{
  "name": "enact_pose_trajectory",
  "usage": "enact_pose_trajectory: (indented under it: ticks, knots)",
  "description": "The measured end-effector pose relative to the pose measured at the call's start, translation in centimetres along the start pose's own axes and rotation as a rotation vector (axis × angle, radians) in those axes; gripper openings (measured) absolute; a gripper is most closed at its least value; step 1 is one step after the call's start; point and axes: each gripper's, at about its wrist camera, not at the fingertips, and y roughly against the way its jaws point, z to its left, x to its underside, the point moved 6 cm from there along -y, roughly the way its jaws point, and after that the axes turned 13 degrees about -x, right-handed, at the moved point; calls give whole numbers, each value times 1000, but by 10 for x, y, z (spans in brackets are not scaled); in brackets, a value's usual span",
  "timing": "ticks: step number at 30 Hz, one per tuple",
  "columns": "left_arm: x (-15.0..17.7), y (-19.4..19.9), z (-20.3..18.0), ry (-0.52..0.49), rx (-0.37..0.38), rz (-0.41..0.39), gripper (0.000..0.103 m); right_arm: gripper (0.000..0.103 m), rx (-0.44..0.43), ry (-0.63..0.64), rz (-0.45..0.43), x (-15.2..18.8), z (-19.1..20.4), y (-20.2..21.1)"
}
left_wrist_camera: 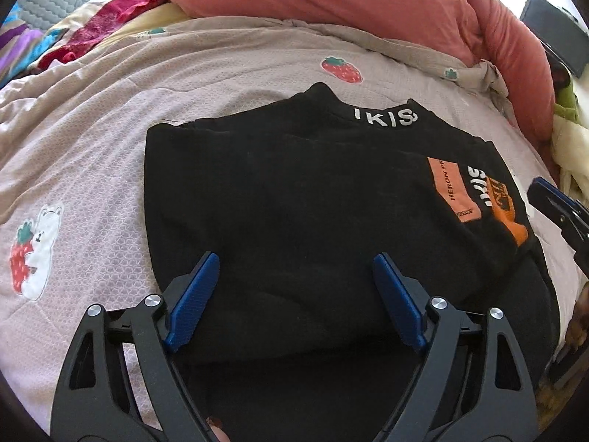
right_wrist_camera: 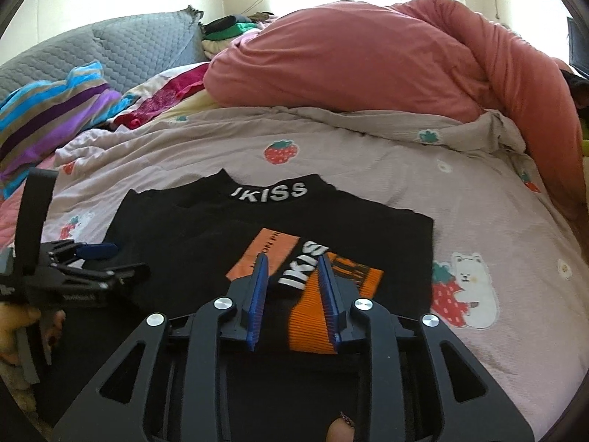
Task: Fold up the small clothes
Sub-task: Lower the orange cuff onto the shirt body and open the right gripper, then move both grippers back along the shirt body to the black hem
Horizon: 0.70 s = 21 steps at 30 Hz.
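A black top [left_wrist_camera: 294, 184] with a white "IKISS" collar and an orange print lies flat on the bedspread, its sides folded in. My left gripper [left_wrist_camera: 296, 258] stands wide open over its near left part, with only flat cloth under the blue pads. In the right wrist view the left gripper [right_wrist_camera: 97, 252] is at the far left, over the top's left edge. My right gripper [right_wrist_camera: 292, 258] hovers narrowly open over the orange print of the top [right_wrist_camera: 184, 243]. A lettered strip lies between its pads, which do not press on it. The right gripper [left_wrist_camera: 552, 206] also shows at the left wrist view's right edge.
The bedspread [right_wrist_camera: 478, 202] is pale pink with strawberry and bear prints. A bunched salmon duvet [right_wrist_camera: 368, 66] lies behind the top. Striped purple and blue cloth [right_wrist_camera: 48, 118], red fabric and a grey quilted cushion [right_wrist_camera: 140, 48] sit at the back left.
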Motion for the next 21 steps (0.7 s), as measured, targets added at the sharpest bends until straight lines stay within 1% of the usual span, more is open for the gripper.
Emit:
enact_pose_trajectory:
  ticks: [5, 9, 11, 13, 15, 17, 21]
  knots:
    - [4, 2, 2, 4, 13, -1, 78, 36, -36, 23, 21, -5, 18, -12]
    - [4, 4, 3, 4, 17, -2, 78, 36, -34, 35, 57, -5, 23, -27]
    - [4, 5, 4, 6, 24, -2, 78, 36, -16, 20, 94, 2, 18, -35]
    - [4, 6, 5, 10, 30, -2, 78, 36, 16, -17, 150, 14, 4, -44]
    - [4, 6, 6, 12, 35, -1, 78, 36, 36, -51, 189, 26, -7, -50]
    - [4, 6, 6, 13, 36, -1, 78, 36, 23, -80, 187, 37, -16, -48]
    - [4, 7, 5, 11, 34, -1, 78, 36, 18, -94, 173, 44, -20, -40]
